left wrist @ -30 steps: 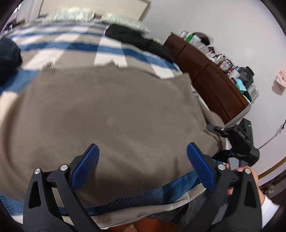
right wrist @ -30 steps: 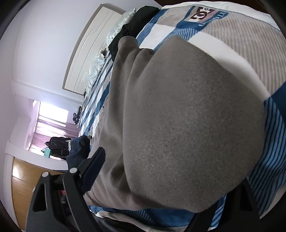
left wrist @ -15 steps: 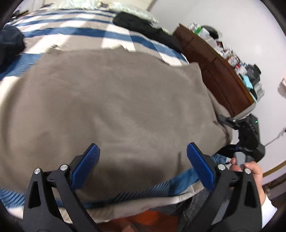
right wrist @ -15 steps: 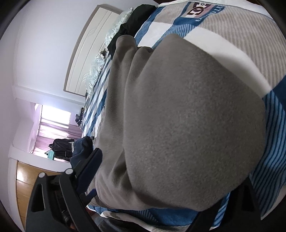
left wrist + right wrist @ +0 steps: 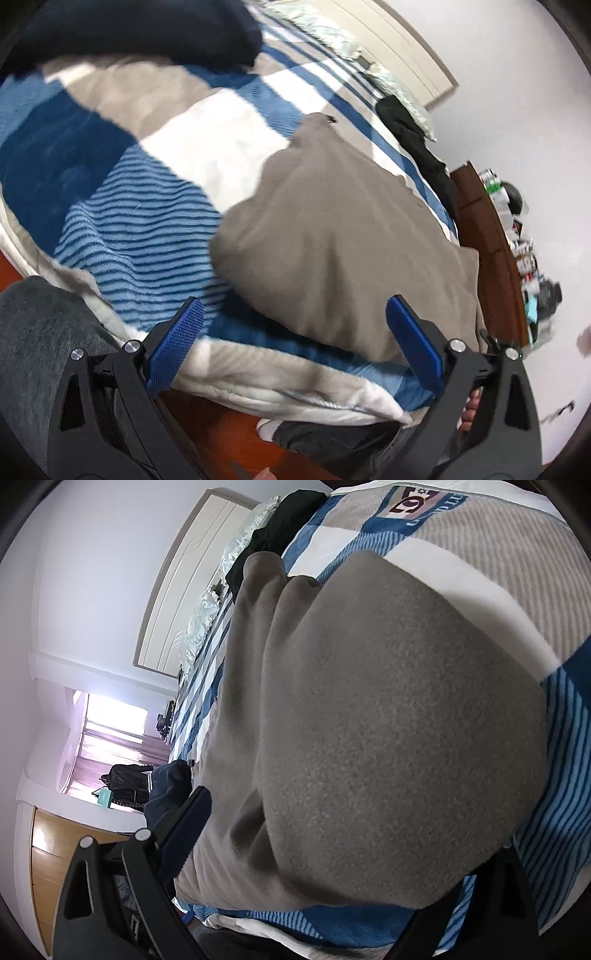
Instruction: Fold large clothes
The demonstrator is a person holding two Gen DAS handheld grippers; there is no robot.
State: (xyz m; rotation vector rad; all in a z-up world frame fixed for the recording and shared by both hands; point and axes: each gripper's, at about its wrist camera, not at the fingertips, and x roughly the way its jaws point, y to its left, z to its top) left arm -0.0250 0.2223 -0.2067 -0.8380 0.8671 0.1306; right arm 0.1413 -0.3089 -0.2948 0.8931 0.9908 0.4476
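A large taupe fleece garment (image 5: 351, 236) lies spread on the blue, white and beige striped blanket (image 5: 129, 229) of a bed. My left gripper (image 5: 295, 332) hovers open over the bed's near edge, just in front of the garment's near left corner, with nothing between its blue pads (image 5: 177, 343). In the right wrist view the garment (image 5: 388, 720) bulges close to the camera. My right gripper (image 5: 351, 823) stands wide at the garment's near edge. Its left finger (image 5: 184, 827) is clear of the cloth, while the fleece hides the right finger.
A dark navy garment (image 5: 147, 33) lies at the bed's far left, and a black one (image 5: 413, 136) near the pillows. A brown dresser (image 5: 491, 240) with clutter stands right of the bed. Red-brown floor (image 5: 229, 424) and a person's grey-clad leg (image 5: 37, 350) are below.
My left gripper has swung left along the bed's edge and rolled, so the garment's left corner and the striped blanket now show. The right gripper stayed put, its jaws a little wider.
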